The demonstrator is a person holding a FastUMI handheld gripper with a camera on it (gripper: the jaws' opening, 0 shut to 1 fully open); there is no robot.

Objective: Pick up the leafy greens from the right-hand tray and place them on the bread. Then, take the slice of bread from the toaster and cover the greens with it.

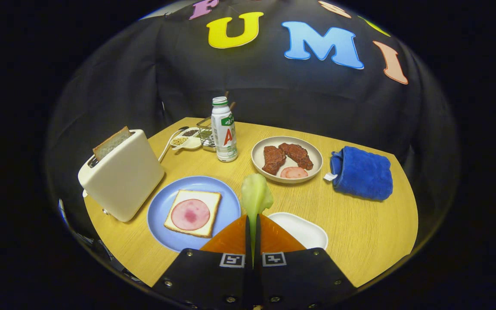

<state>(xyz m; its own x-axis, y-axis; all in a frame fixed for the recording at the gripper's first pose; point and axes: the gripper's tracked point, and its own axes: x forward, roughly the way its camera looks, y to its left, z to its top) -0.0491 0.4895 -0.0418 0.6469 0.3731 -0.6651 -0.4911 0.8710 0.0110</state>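
Note:
My gripper is shut on a pale green leafy green, which sticks up from between the fingertips above the table. Just left of the fingers lies a blue plate carrying a bread slice with a round pink ham slice on it. Right of the fingers sits a white tray, partly hidden by them. A cream toaster stands left of the blue plate, with a second bread slice poking out of its slot.
Beyond the fingers stand a white drink bottle, a beige plate with meat pieces and ham, and a folded blue towel to its right. Small seasoning dishes and a wire basket sit behind the bottle on the round wooden table.

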